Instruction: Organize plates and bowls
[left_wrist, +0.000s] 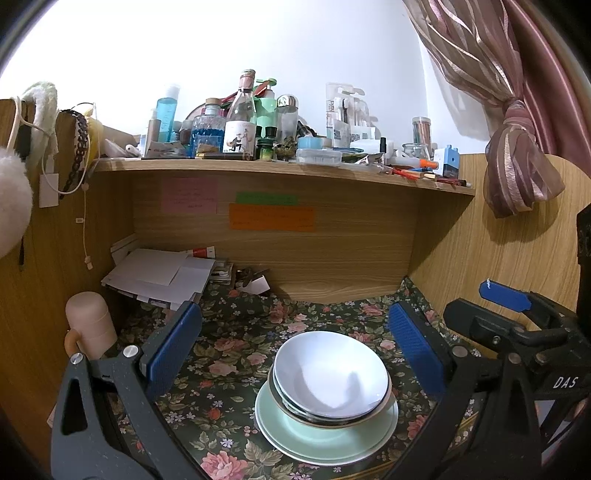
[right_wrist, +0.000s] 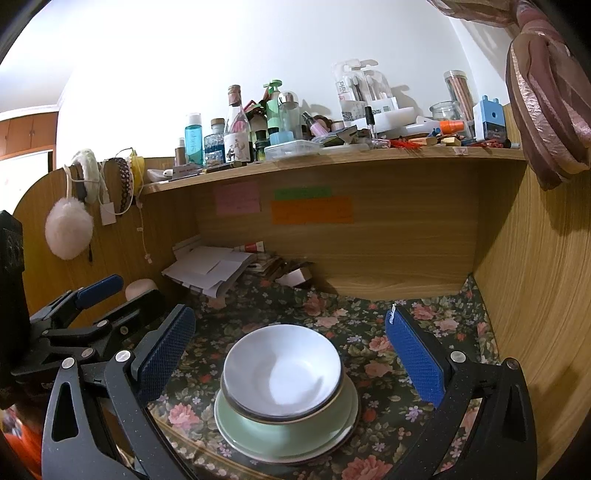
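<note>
A stack of white bowls (left_wrist: 330, 373) sits on pale green plates (left_wrist: 325, 439) on the floral tablecloth (left_wrist: 221, 369). My left gripper (left_wrist: 295, 350) hovers just behind and above the stack, open, blue pads wide apart with nothing between them. In the right wrist view the same bowls (right_wrist: 282, 374) rest on the green plates (right_wrist: 284, 435). My right gripper (right_wrist: 291, 350) is open too, its pads on either side of the stack and clear of it. The right gripper also shows at the right edge of the left wrist view (left_wrist: 517, 314).
The desk nook has wooden walls at the left, back and right (right_wrist: 535, 314). Papers (left_wrist: 159, 277) are piled at the back left. A pink cylinder (left_wrist: 90, 325) stands at the left. The shelf above (left_wrist: 280, 166) is crowded with bottles. A curtain (left_wrist: 517, 147) hangs at right.
</note>
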